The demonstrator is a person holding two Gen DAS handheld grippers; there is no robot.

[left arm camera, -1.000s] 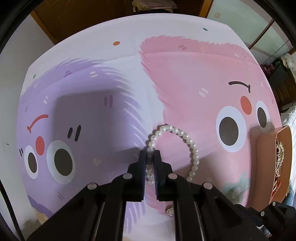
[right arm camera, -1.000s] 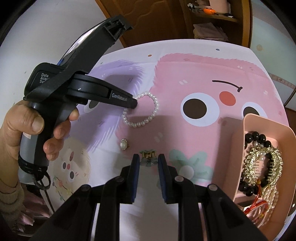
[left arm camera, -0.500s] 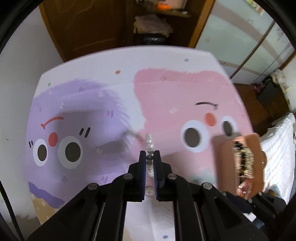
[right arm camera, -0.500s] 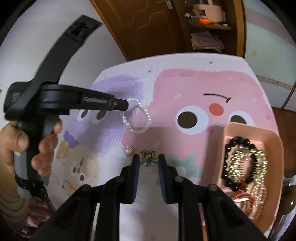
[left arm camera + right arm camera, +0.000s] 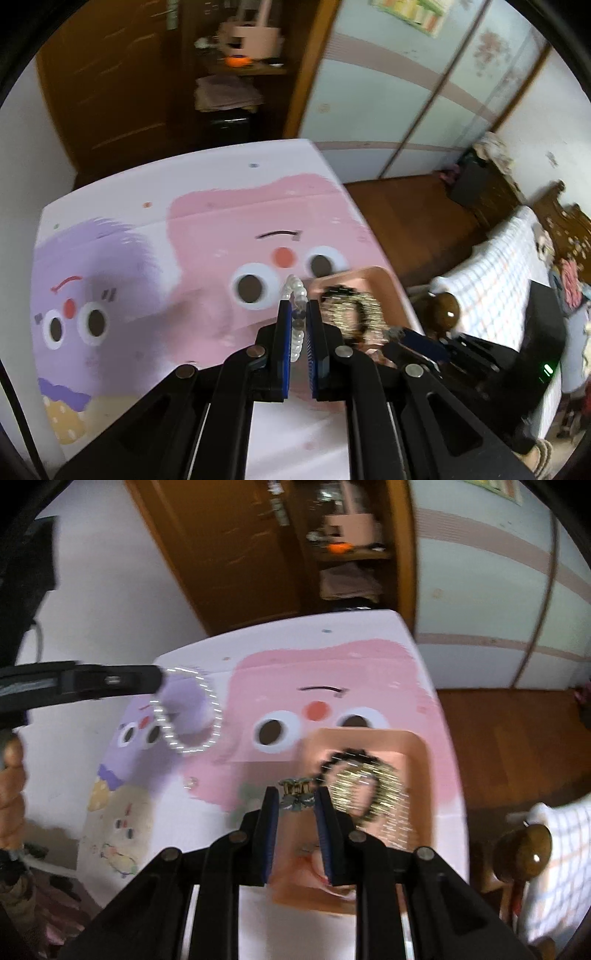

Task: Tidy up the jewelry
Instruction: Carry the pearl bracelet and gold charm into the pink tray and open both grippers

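My left gripper (image 5: 298,308) is shut on a white pearl bracelet (image 5: 296,295) and holds it in the air, just left of the pink tray (image 5: 373,275). From the right wrist view the bracelet (image 5: 188,712) hangs as a loop from the left gripper's tip (image 5: 157,679), high above the mat. My right gripper (image 5: 294,794) is shut on a small green and gold hair clip (image 5: 295,794), lifted beside the tray's (image 5: 417,746) left edge. The tray holds a black bead bracelet (image 5: 347,757), a gold comb (image 5: 369,786) and other pieces.
A small pearl ring (image 5: 191,782) lies on the cartoon mat (image 5: 332,664) left of the tray. The table ends just right of the tray; a brown round knob (image 5: 524,853) and a checked bedcover (image 5: 498,258) lie beyond.
Both grippers have risen and swung right toward the tray. The pearl bracelet went from lying on the mat to hanging in the air. The hair clip has left the mat in the right gripper.
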